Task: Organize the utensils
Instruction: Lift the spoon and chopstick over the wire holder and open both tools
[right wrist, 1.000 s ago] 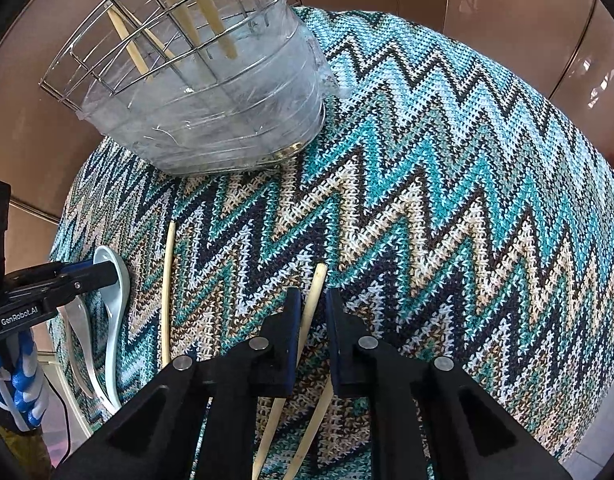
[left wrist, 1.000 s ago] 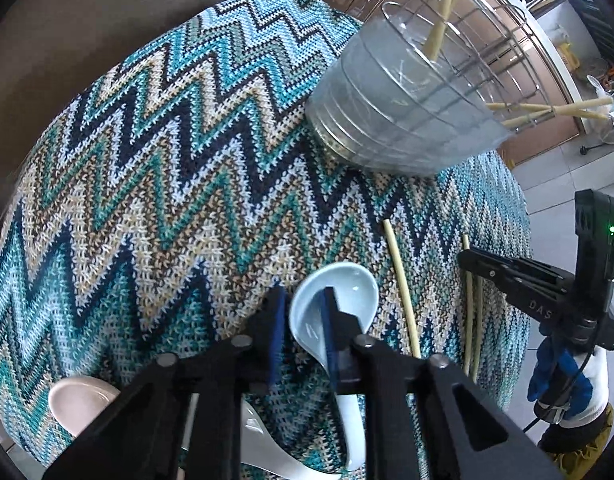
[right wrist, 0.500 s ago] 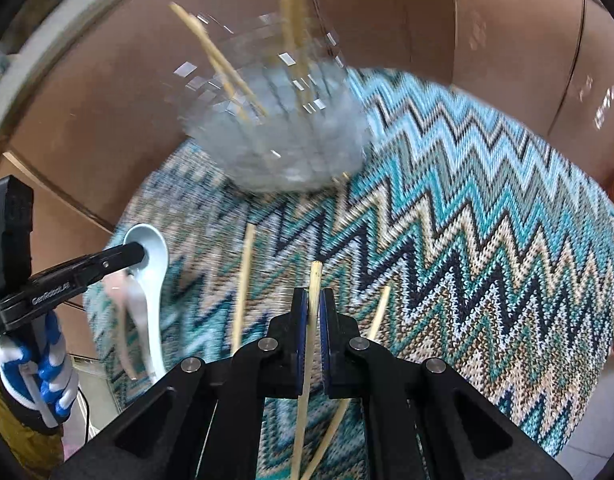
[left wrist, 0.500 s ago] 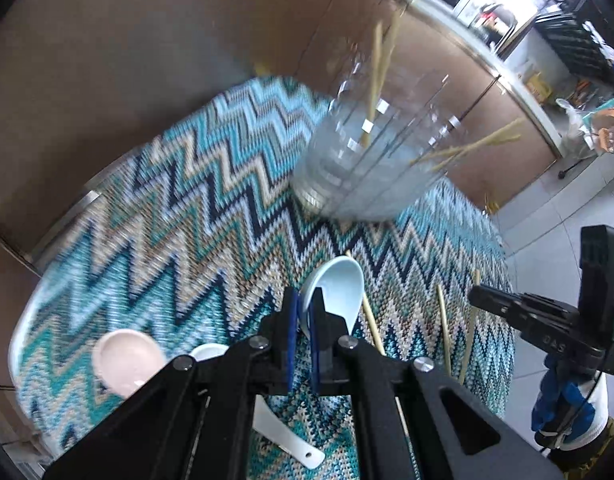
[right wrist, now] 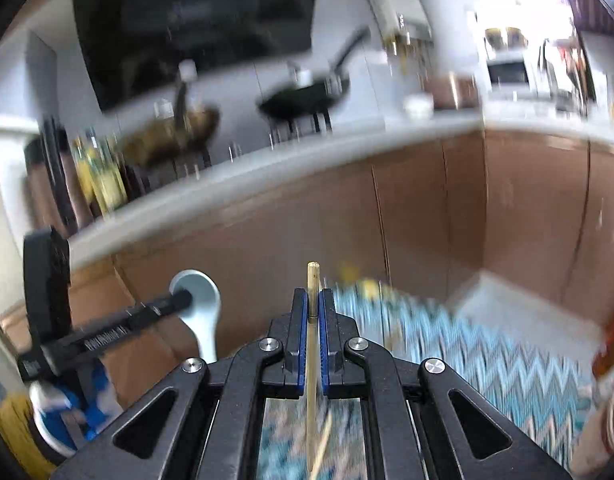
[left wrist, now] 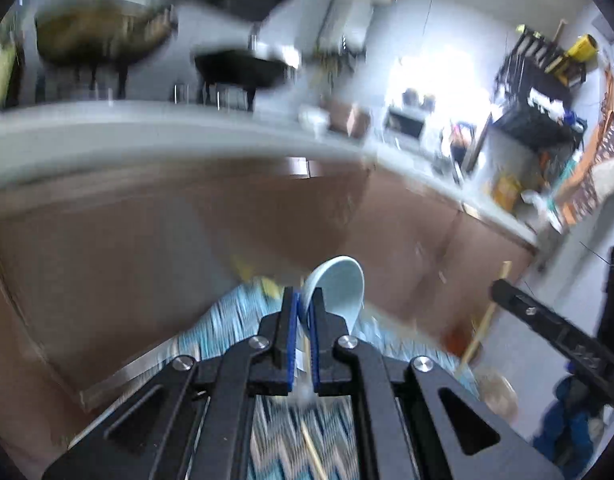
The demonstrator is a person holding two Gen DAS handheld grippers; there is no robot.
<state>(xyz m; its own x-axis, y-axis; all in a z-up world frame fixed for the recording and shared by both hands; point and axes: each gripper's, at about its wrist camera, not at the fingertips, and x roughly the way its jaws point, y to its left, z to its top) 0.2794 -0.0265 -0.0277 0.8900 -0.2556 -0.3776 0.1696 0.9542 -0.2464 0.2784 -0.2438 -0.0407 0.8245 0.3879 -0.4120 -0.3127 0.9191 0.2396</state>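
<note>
Left gripper [left wrist: 302, 312]: fingers clamped on pale blue spoon [left wrist: 339, 288], bowl projecting beyond tips. Right gripper [right wrist: 314, 308]: fingers clamped on chopstick [right wrist: 313, 292], end projecting past tips, above zigzag cloth [right wrist: 487, 356].

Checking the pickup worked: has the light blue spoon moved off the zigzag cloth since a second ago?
Yes. The light blue spoon, clamped in the left gripper, has risen off the zigzag cloth.

Both wrist views face the counter [left wrist: 147, 136] (shared), looking slightly downward over the cloth [right wrist: 487, 344].

glossy ceramic spoon [left wrist: 339, 284]; matt wooden chopstick [right wrist: 313, 292]; knitted cloth [right wrist: 487, 356]
</note>
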